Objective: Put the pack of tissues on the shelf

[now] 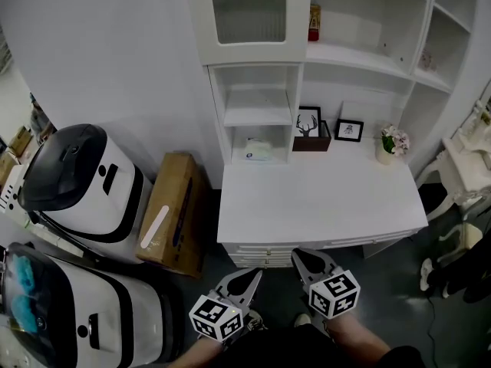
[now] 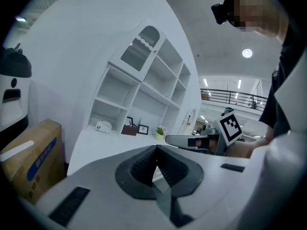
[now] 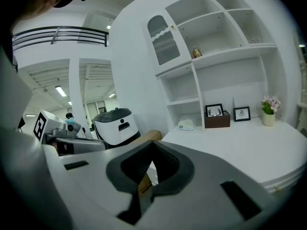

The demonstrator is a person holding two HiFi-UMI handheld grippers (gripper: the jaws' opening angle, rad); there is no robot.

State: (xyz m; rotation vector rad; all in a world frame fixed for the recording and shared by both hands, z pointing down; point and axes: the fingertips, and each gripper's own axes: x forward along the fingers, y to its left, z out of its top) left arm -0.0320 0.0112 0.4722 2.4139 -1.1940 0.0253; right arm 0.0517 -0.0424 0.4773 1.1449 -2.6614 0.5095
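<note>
A white table point(image 1: 322, 198) with drawers in its front edge fills the middle of the head view. It stands on a dark floor point(image 1: 399, 259) against a white wall point(image 1: 115, 60), and a white shelf unit point(image 1: 295, 56) rises from its far edge.

At 9 o'clock from the table stand two white machines with dark tops, one point(image 1: 77, 176) behind the other point(image 1: 73, 313). One cardboard box point(image 1: 173, 213) leans between them and the table's left side.

The left tool point(image 1: 255, 273) is at 6 o'clock, just short of the table's front edge. Its jaws are closed together with nothing between them. The one pack of tissues point(image 1: 259, 149) lies at 12 o'clock from it, in the lowest open compartment of the shelf unit at table level, under a bare shelf board point(image 1: 257, 113). Well apart from both tools, it has only bare tabletop in front of it. Above that is a cabinet door with ribbed glass point(image 1: 247, 8).

The right tool point(image 1: 301, 255) is just beside the left one. Its jaws are likewise pressed together and hold nothing.

At 1 o'clock are two framed pictures: a deer print point(image 1: 308, 119) standing in a brown box point(image 1: 312, 142) and a smaller frame point(image 1: 349, 130) beside it. Higher up, one amber jar point(image 1: 314, 21) stands on a shelf. One pot of flowers point(image 1: 393, 142) sits at the table's far right corner.
</note>
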